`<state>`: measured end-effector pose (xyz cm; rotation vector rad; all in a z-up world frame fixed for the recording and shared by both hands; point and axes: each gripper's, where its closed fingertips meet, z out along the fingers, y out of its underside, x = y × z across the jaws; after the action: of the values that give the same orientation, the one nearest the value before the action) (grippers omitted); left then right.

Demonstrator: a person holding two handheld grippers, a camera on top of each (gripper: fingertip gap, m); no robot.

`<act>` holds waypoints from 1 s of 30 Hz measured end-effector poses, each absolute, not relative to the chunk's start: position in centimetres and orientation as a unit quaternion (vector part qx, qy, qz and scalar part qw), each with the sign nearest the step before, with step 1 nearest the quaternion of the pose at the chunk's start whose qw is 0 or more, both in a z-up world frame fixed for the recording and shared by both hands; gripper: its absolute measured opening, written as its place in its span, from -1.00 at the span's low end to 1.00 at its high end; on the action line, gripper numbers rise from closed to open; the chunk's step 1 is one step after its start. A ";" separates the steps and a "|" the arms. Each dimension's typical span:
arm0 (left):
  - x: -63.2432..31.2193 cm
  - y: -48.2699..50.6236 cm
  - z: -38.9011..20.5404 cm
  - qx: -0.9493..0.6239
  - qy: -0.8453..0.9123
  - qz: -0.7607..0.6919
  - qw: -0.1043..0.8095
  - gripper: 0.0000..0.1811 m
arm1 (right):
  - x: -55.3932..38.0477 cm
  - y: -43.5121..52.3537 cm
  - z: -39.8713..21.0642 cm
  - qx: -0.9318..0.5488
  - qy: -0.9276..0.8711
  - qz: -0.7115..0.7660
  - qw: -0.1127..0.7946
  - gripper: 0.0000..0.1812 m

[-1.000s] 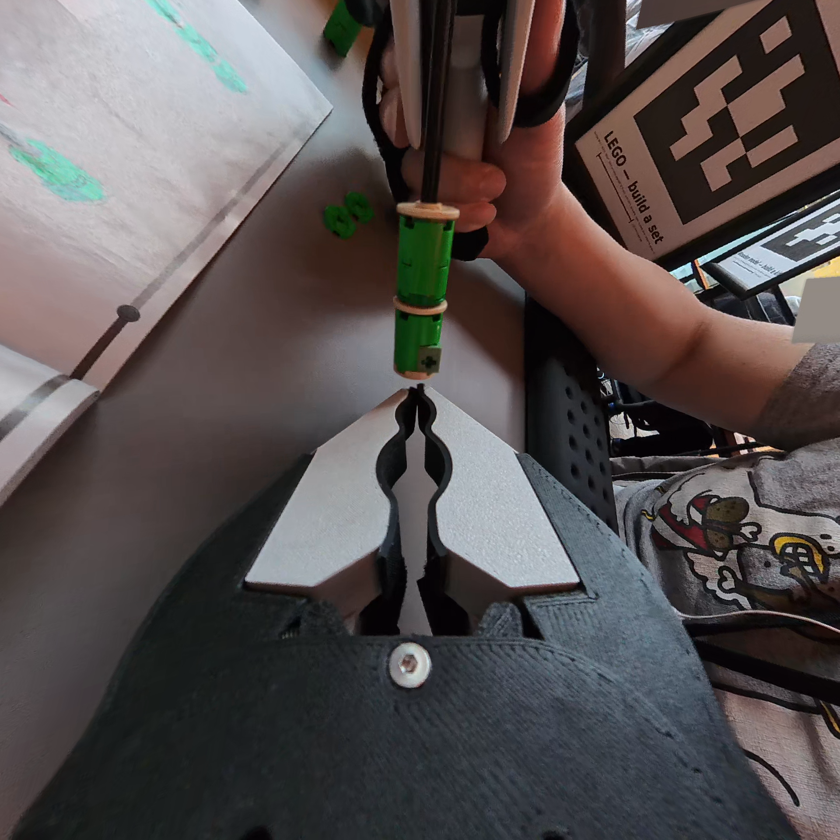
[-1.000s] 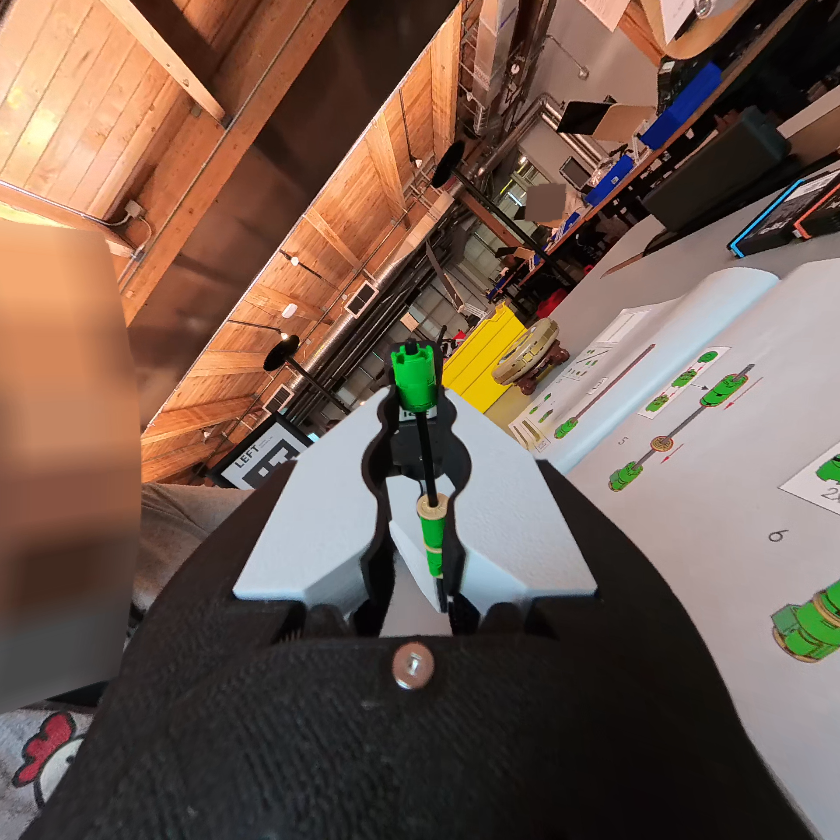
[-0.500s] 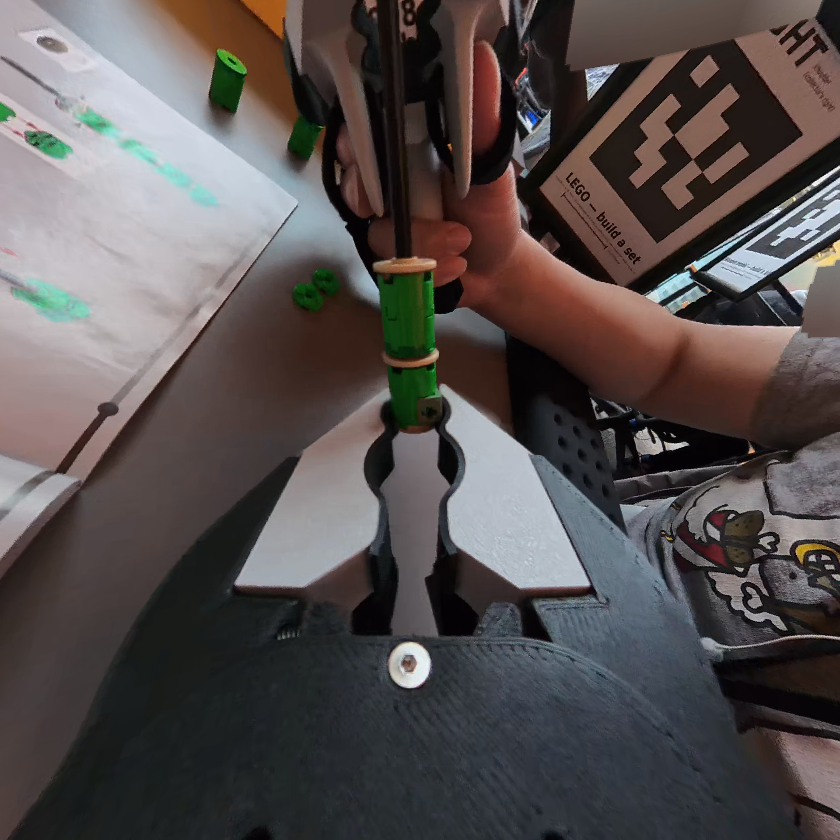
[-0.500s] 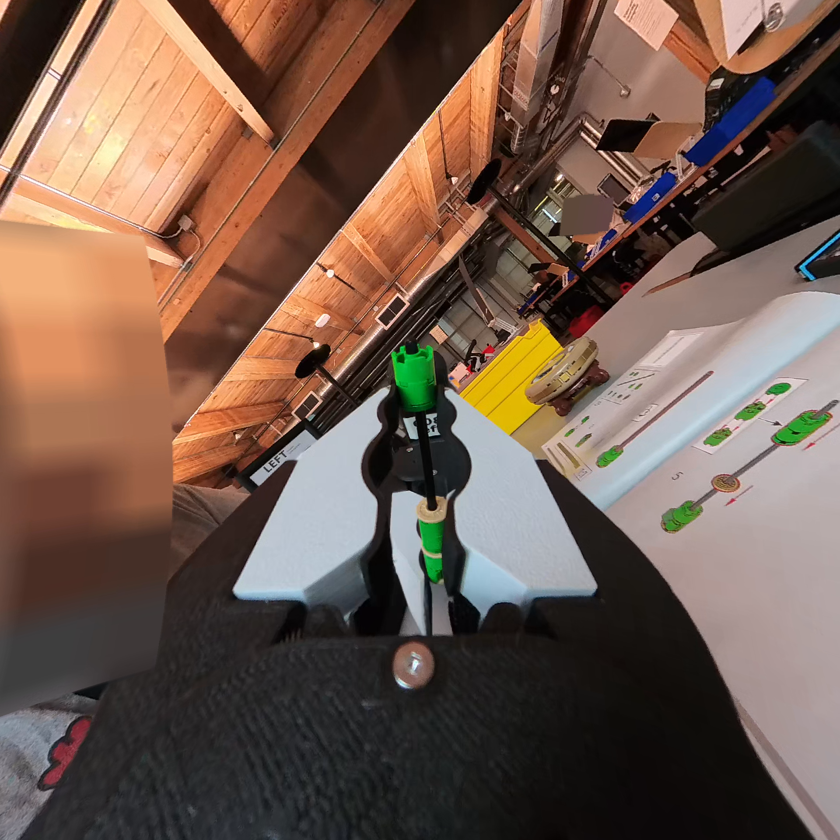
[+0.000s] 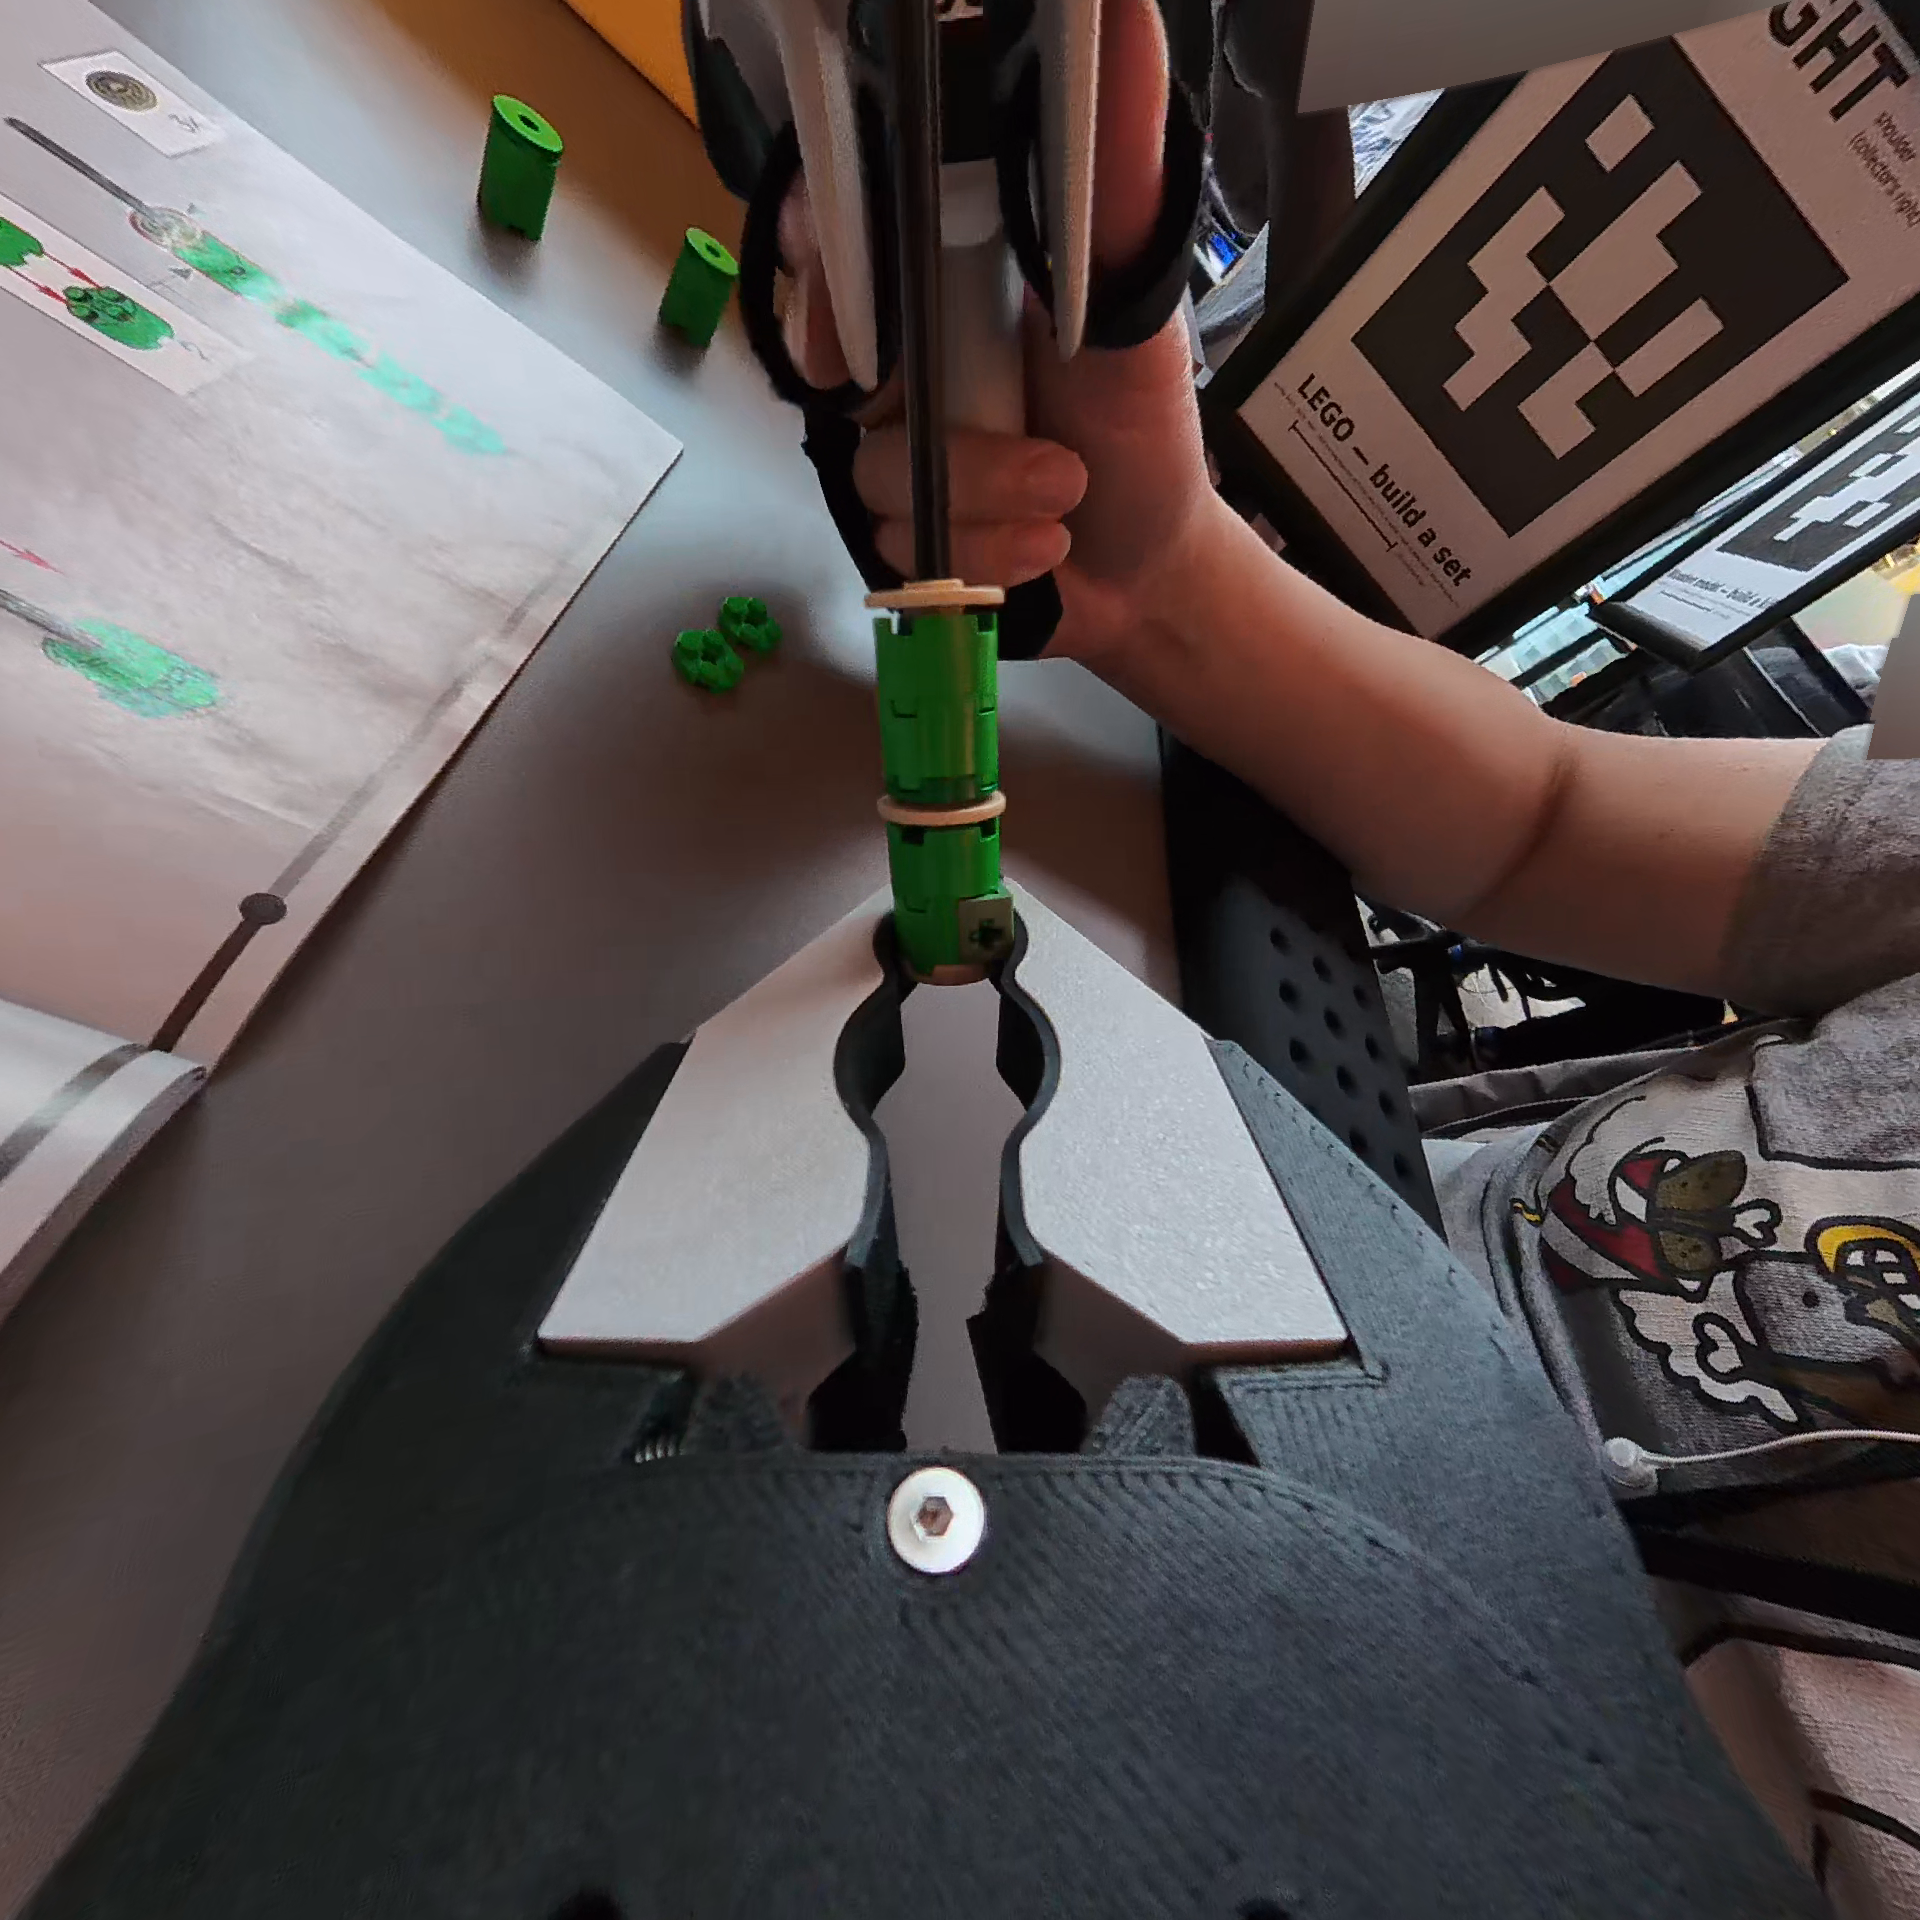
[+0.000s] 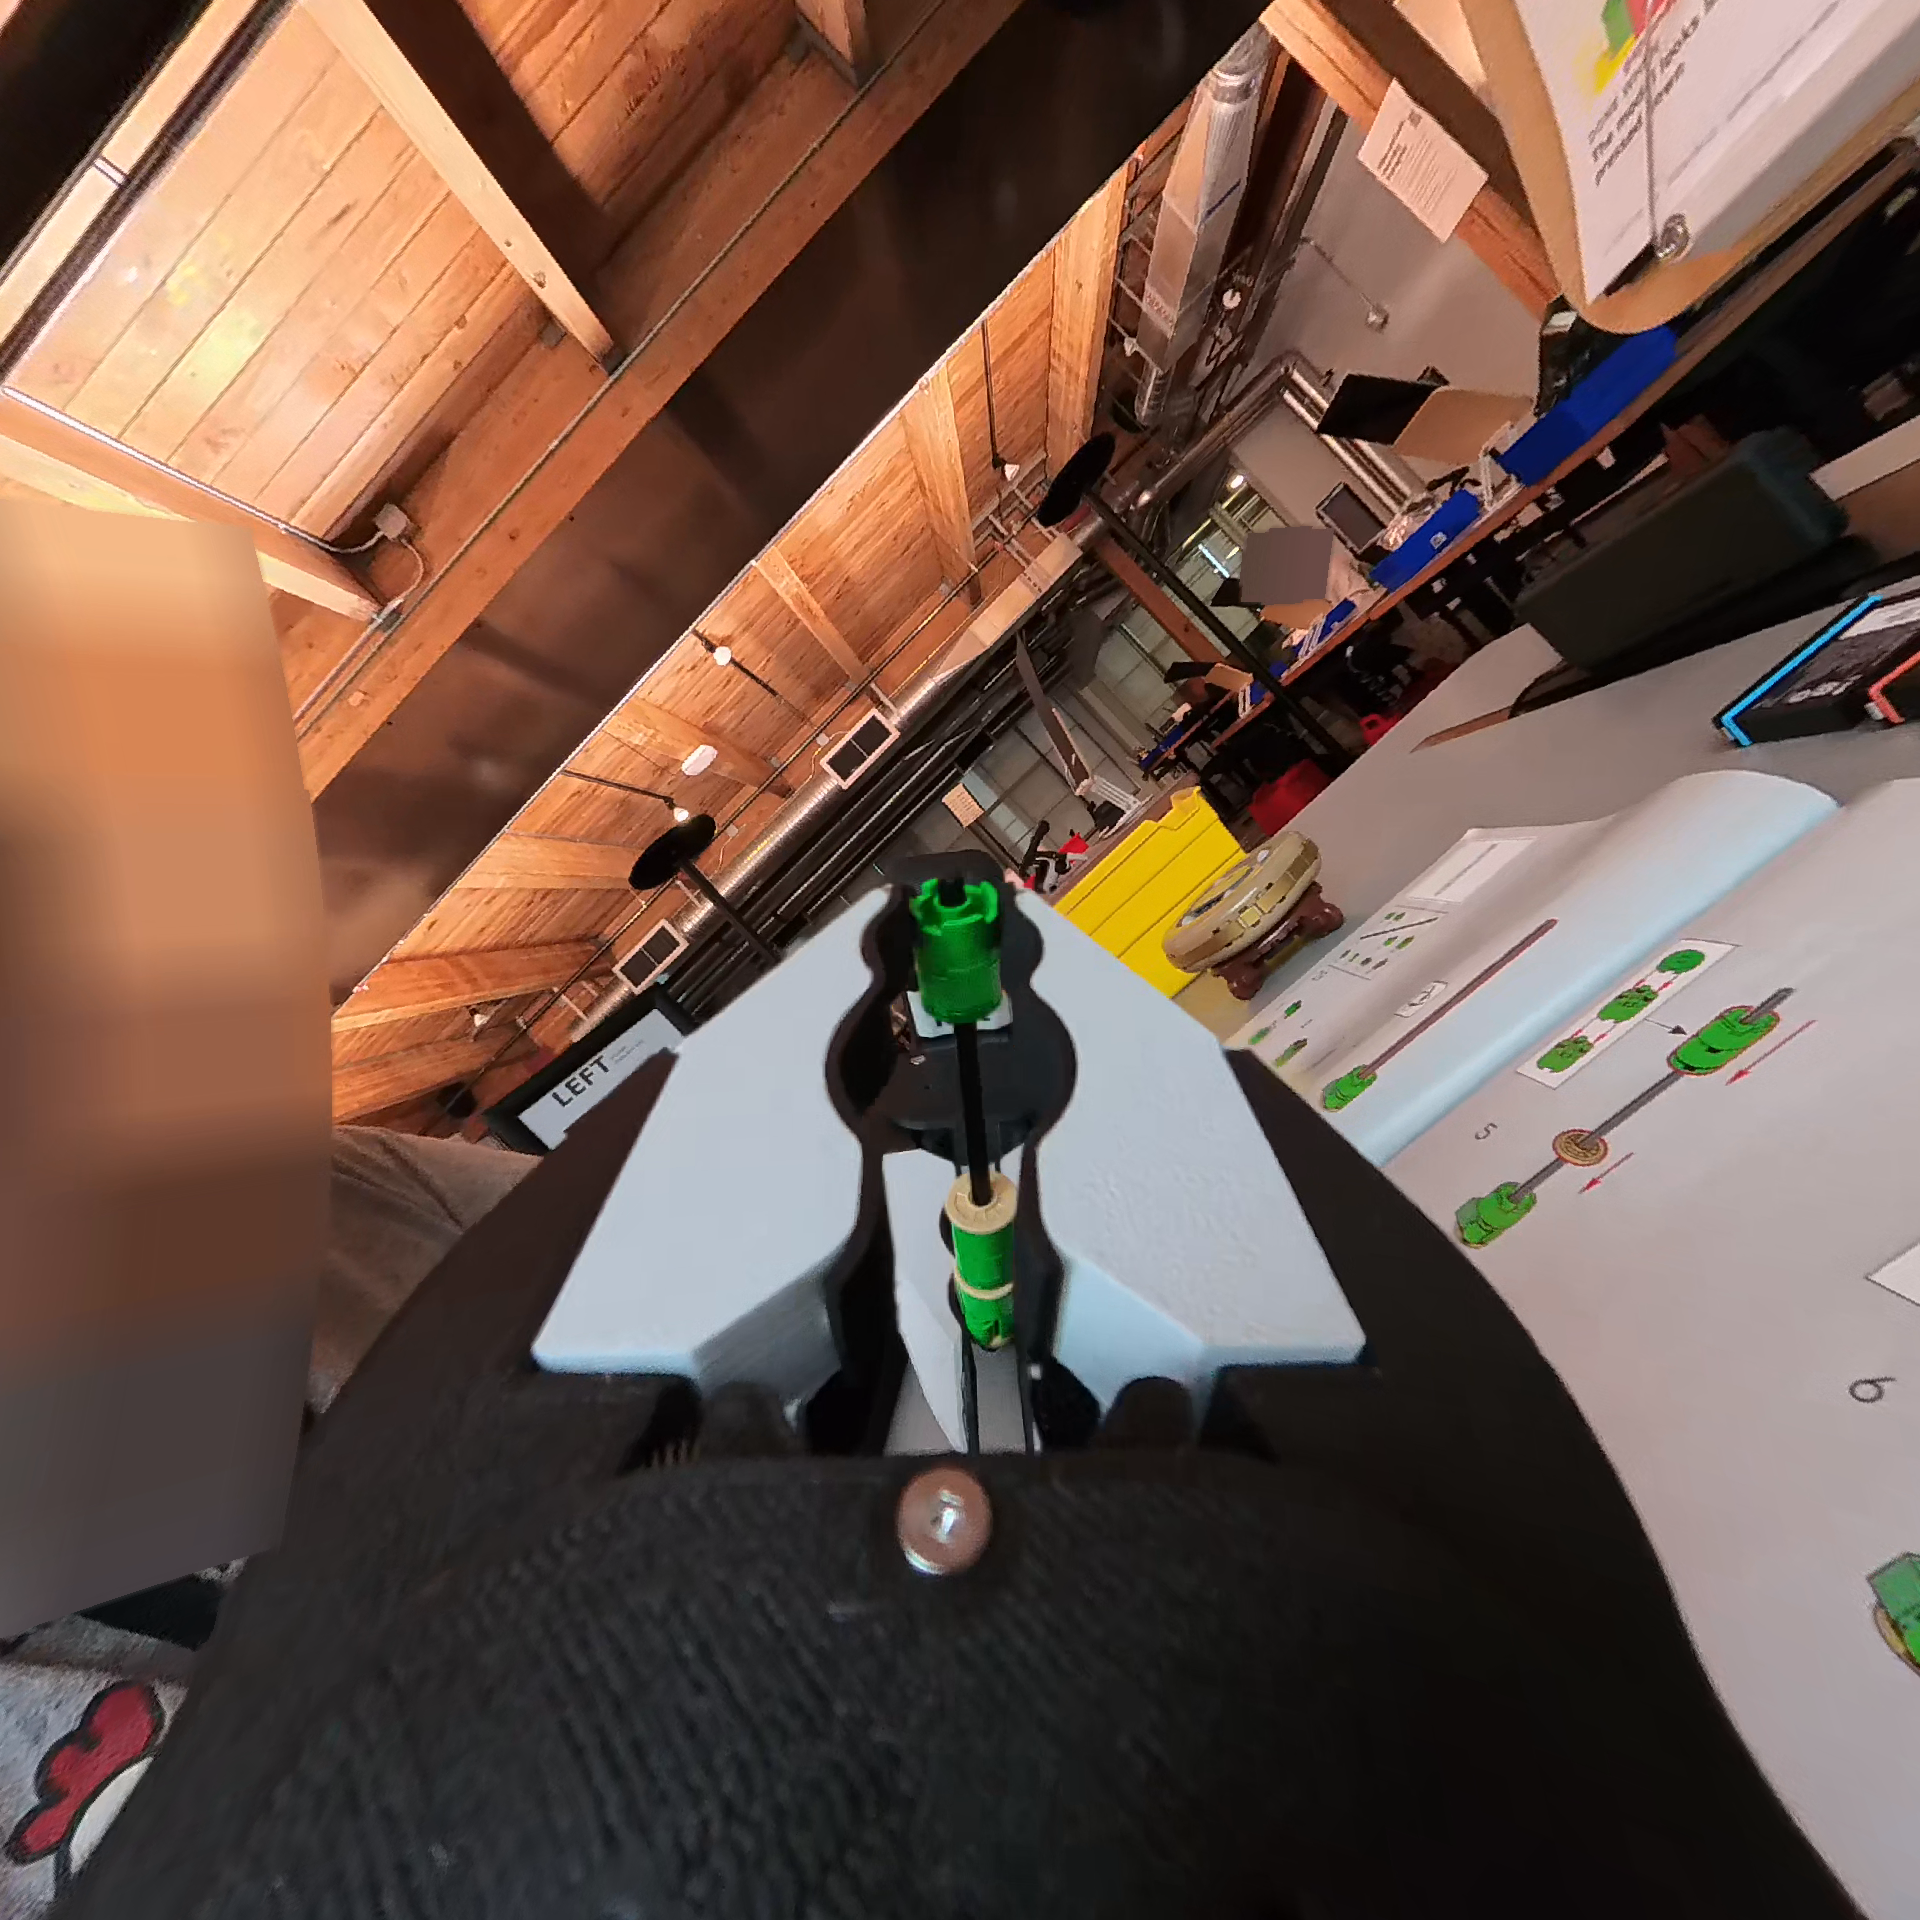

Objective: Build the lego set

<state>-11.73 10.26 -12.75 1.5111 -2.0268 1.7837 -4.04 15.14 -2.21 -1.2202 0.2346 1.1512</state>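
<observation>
A black axle [image 5: 923,312] carries a stack of green cylinders with tan rings [image 5: 935,727]. My left gripper [image 5: 948,940] is shut on the lower end of this stack, which sits in the notch of its fingertips. My right gripper [image 6: 954,935] points up and is shut on a green cylinder [image 6: 954,961] at the axle's other end. The axle runs down between its fingers to the stack [image 6: 982,1278]. In the left wrist view a person's hand [image 5: 1039,499] holds the right gripper above the stack.
Two loose green cylinders [image 5: 517,166] [image 5: 698,286] and two small green round pieces [image 5: 727,644] lie on the grey table. The instruction sheet [image 5: 260,520] lies to the left and also shows in the right wrist view [image 6: 1662,1195]. Marker boards [image 5: 1558,291] stand at the right. One gripper's finger ends stand about 15 cm off the other's.
My left gripper was shut just below the stack. It opened, moved up around the stack's lower end and closed on it. My right gripper kept its hold throughout.
</observation>
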 end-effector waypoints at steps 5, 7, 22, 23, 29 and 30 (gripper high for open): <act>-11.9 10.0 -12.9 0.486 -0.661 0.572 0.029 -0.90 | -4.3 15.1 -2.3 -0.550 0.096 0.503 0.660 -0.85; -11.9 9.9 -12.9 0.484 -0.658 0.576 0.039 -0.90 | -4.1 15.1 -2.5 -0.553 0.101 0.500 0.659 -0.85; -12.5 9.6 -13.3 0.479 -0.667 0.567 0.068 -1.00 | -3.9 14.9 -2.4 -0.543 0.107 0.509 0.660 -0.84; -12.5 9.6 -13.3 0.480 -0.665 0.568 0.071 -1.00 | -3.8 14.9 -2.4 -0.541 0.108 0.508 0.662 -0.84; -12.6 9.5 -13.3 0.477 -0.668 0.567 0.072 -1.00 | -3.4 14.7 -1.9 -0.522 0.105 0.503 0.681 -0.84; -12.6 9.3 -13.4 0.476 -0.670 0.565 0.075 -1.00 | -3.3 14.6 -1.7 -0.517 0.107 0.503 0.685 -0.84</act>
<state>-12.60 9.33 -13.37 1.4276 -2.0105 1.6953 -3.32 14.65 -1.74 -1.1578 0.2393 1.1270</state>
